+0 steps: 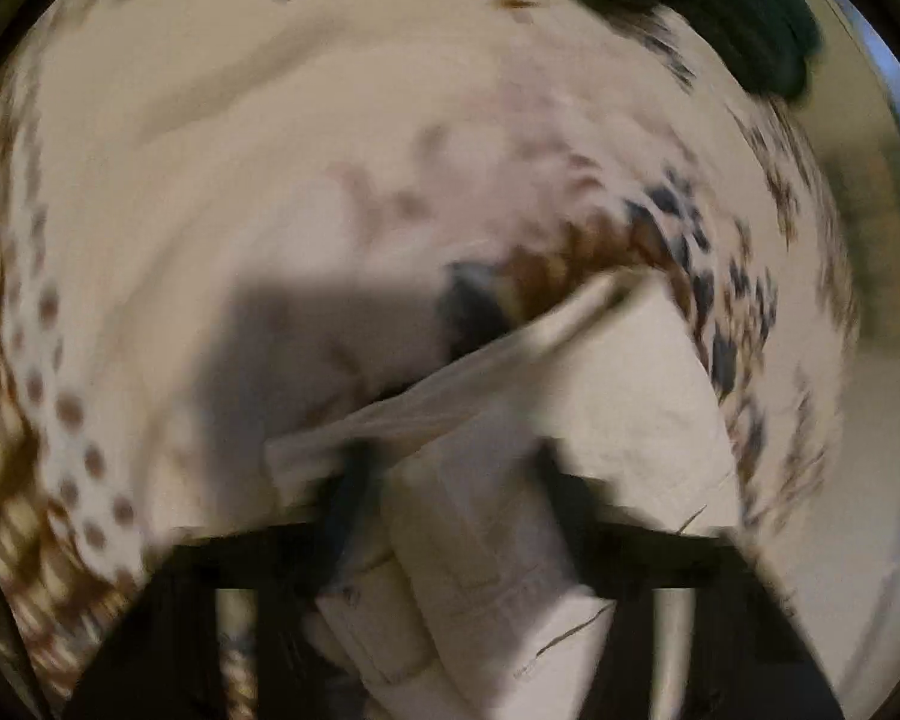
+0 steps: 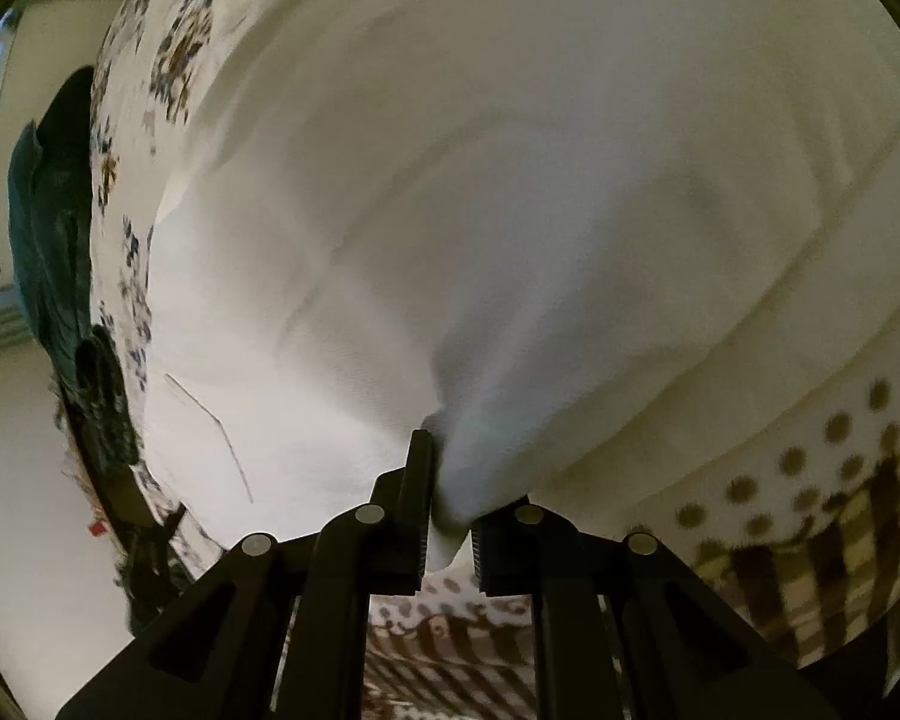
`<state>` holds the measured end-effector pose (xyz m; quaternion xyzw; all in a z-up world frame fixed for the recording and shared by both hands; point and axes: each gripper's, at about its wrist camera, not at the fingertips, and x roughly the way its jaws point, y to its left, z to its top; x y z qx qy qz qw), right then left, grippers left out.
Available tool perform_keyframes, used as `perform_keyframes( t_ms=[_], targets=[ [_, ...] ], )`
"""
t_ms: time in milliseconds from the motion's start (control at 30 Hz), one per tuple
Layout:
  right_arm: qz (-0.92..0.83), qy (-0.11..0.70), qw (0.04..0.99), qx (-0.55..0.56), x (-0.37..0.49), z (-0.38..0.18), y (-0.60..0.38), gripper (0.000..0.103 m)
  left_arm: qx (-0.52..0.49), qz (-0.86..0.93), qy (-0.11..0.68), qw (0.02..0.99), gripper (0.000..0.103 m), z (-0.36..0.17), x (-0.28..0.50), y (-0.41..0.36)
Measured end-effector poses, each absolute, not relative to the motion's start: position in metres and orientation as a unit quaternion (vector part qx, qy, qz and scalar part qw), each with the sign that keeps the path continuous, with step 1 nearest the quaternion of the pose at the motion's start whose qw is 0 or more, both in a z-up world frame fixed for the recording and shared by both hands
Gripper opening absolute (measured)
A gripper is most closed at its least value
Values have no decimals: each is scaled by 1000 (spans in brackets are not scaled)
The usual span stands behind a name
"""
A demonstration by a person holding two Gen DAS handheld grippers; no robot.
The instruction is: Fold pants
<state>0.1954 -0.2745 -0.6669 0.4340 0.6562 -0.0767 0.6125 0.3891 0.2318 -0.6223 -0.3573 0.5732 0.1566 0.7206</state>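
The pants (image 2: 510,180) are white cloth and fill most of the right wrist view, spread over a patterned bedspread (image 2: 840,450). My right gripper (image 2: 450,510) is shut on a pinched fold of the pants, and the cloth pulls into a ridge above its fingers. The left wrist view is blurred. There a folded corner of the pants (image 1: 630,408), with a hem band across it, bunches between the fingers of my left gripper (image 1: 456,480). That gripper looks shut on the cloth and points steeply down at the bedspread (image 1: 210,180).
A dark green garment (image 2: 48,252) lies at the bed's far edge, also seen as the dark green garment (image 1: 750,18) at the top right. The bedspread has floral print (image 2: 126,180), dots and brown checks. Pale floor shows beyond the bed's edge.
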Motion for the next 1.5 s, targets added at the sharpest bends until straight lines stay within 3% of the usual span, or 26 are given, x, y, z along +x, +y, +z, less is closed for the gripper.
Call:
perform_keyframes(
  t_ms=[33, 67, 333, 600, 800, 867, 900, 933, 967, 1000, 1067, 1133, 1167, 1367, 1500],
  targets=[
    [-77, 657, 616, 428, 197, -666, -273, 13, -330, 156, 574, 733, 12, -615, 394, 225],
    [-78, 658, 621, 418, 198, -664, -271, 13, -310, 159, 571, 743, 10, -608, 396, 220],
    [-76, 649, 665, 361, 196, -628, -250, 11, -283, 191, 526, 779, 9, -548, 371, 227],
    [-79, 673, 628, 382, 167, -652, -257, 10, -282, 214, 579, 734, 11, -613, 340, 241],
    [-65, 675, 599, 425, 173, -682, -267, 12, -264, 216, 589, 732, 28, -603, 347, 239],
    [-41, 671, 587, 451, 169, -683, -273, 20, -223, 220, 595, 740, 45, -588, 345, 230],
    [-35, 670, 584, 457, 165, -681, -277, 39, -210, 218, 593, 746, 48, -582, 343, 226],
    [-32, 664, 587, 462, 161, -676, -282, 63, -194, 217, 589, 754, 59, -573, 340, 219],
    [-30, 655, 592, 468, 157, -670, -289, 72, -177, 213, 585, 762, 73, -563, 337, 210],
    [-28, 646, 598, 473, 151, -663, -297, 75, -158, 206, 579, 773, 77, -553, 334, 196],
    [-28, 642, 604, 471, 140, -652, -315, 75, -120, 177, 566, 796, 82, -535, 332, 162],
    [-44, 632, 613, 472, 128, -640, -340, 75, -87, 145, 569, 805, 96, -527, 338, 126],
    [-60, 623, 620, 473, 122, -634, -355, 75, -73, 126, 572, 807, 99, -525, 341, 105],
    [-215, 515, 685, 469, 111, -591, -500, 75, -15, 63, 606, 792, 99, -552, 368, -15],
    [-305, 467, 692, 459, 111, -594, -607, 75, 16, 69, 622, 779, 99, -575, 380, -57]
  ],
)
